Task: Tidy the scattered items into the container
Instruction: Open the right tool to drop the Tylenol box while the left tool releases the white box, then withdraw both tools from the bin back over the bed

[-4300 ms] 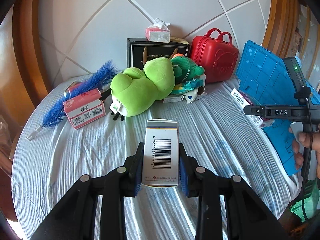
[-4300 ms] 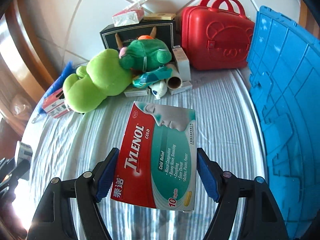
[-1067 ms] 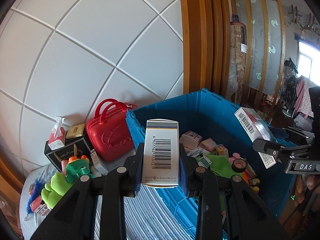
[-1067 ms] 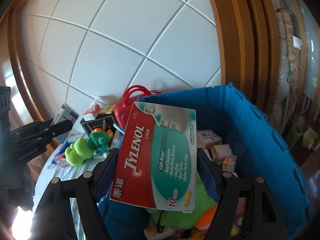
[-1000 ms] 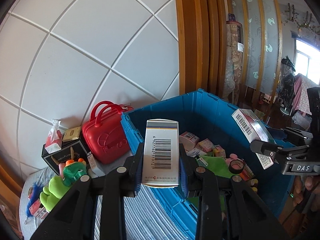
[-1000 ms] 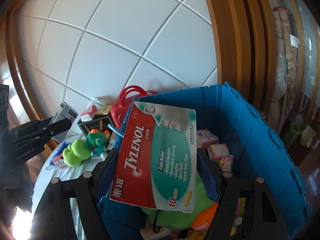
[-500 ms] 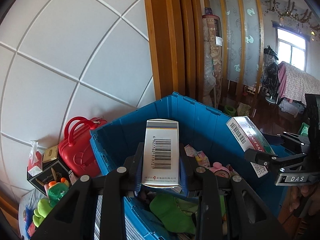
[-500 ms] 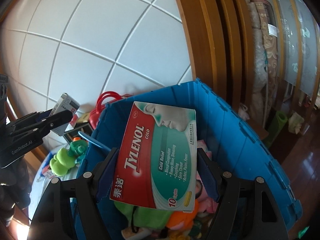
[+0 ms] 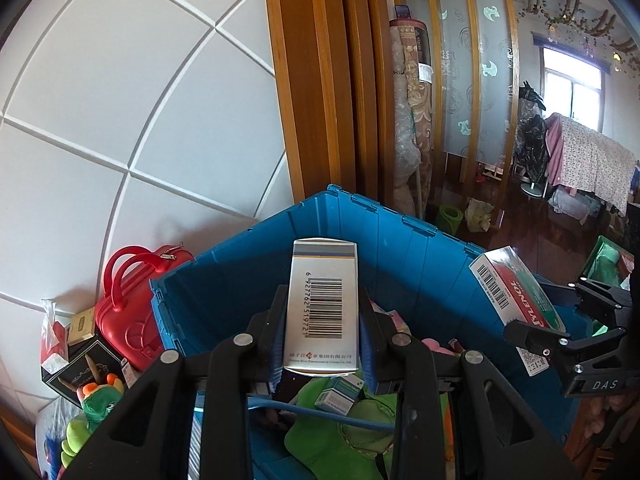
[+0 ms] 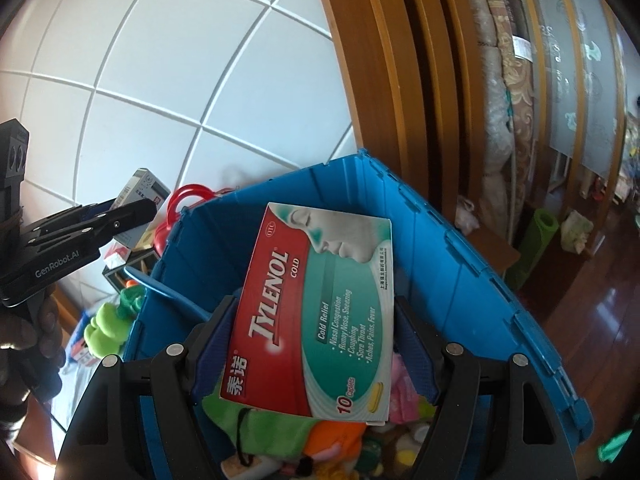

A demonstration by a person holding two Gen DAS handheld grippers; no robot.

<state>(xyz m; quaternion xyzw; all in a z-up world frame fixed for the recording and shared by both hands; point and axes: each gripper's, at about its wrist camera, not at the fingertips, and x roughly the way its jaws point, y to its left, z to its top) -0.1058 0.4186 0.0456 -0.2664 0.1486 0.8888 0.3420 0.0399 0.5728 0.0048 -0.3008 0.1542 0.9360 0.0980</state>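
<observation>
Container: one deep blue plastic crate [image 9: 256, 280] with ribbed, panelled walls and a stepped rim; it stands at the worktop's edge, just beside the red case, under both grippers.
Crate contents: a loose heap of soft green plush [image 9: 332, 432], a pink soft piece [image 10: 404, 396], an orange soft piece [image 10: 336, 436] and one small teal-and-white carton [image 9: 340, 394]; a thin blue cord [image 9: 320, 414] runs across the top.
Left gripper [image 9: 323, 320]: black, with blue pads, pinching one narrow white cardboard box [image 9: 320, 308] by its long sides; the box shows a barcode and a grey, blue and yellow band at its far end, and hangs above the crate's opening.
Right gripper [image 10: 312, 332]: black, with blue pads, spread wide and clamped on the two side edges of one flat red, teal and white Tylenol Cold carton [image 10: 316, 312], glossy card, printed face up, held over the crate.
Red case: one small hard plastic suitcase [image 9: 132, 312] with two looped handles and an embossed front, against the white panelled wall [image 9: 120, 120].
Black box: one dark rectangular box [image 9: 86, 366] left of the case, with two small packs on top.
Plush on the worktop: two, a dark green toy with orange parts [image 9: 98, 394] and a lime green one [image 9: 74, 442].
Hands: one hand [image 10: 24, 344] shows behind the left gripper in the right view.
</observation>
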